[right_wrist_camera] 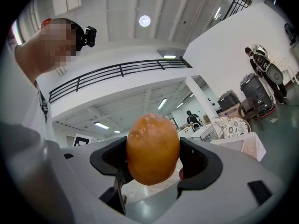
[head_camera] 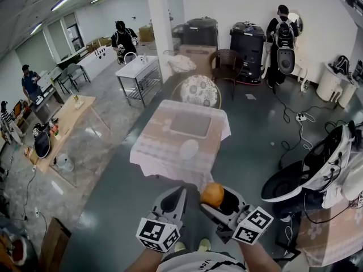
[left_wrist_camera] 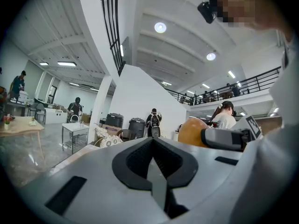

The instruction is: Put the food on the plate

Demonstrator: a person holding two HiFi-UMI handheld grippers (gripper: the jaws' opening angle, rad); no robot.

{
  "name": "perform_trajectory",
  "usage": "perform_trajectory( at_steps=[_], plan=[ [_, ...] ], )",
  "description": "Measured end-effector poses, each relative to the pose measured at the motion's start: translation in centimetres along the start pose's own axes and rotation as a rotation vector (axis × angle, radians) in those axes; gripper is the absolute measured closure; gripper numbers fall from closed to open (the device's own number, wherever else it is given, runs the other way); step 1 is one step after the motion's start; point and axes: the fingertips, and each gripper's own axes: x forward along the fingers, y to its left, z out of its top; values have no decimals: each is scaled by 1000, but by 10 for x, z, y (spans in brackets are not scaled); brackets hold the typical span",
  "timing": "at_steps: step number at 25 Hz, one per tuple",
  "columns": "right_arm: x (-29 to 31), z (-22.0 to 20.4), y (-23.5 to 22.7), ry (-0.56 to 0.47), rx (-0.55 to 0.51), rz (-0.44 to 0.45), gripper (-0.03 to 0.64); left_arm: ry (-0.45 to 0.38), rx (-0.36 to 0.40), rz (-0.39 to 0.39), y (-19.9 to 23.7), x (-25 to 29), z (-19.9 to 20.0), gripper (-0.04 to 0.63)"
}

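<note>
Closest to the camera, low in the head view, the grey hand-held left gripper [head_camera: 179, 196] has its jaws pressed together with nothing between them. Beside it, the grey hand-held right gripper [head_camera: 215, 200] has its jaws part-way apart, clamped on both sides of a rounded, glossy orange-brown food item [right_wrist_camera: 153, 148]. The food is held in the air, short of the near edge of a square table [head_camera: 152, 146] draped in pale pink patterned cloth. A white oval plate [head_camera: 189, 149] lies near that near edge, well apart from the food. A grey rectangular tray [head_camera: 190, 123] lies beyond the plate, toward the far edge.
</note>
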Motion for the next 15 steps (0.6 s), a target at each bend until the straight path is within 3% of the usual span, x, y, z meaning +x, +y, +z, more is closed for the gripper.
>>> perform_trajectory(
  at_steps=[15],
  plan=[
    [-14, 6, -38, -2, 23, -14, 290, 6, 7, 26, -10, 29, -9, 589]
  ],
)
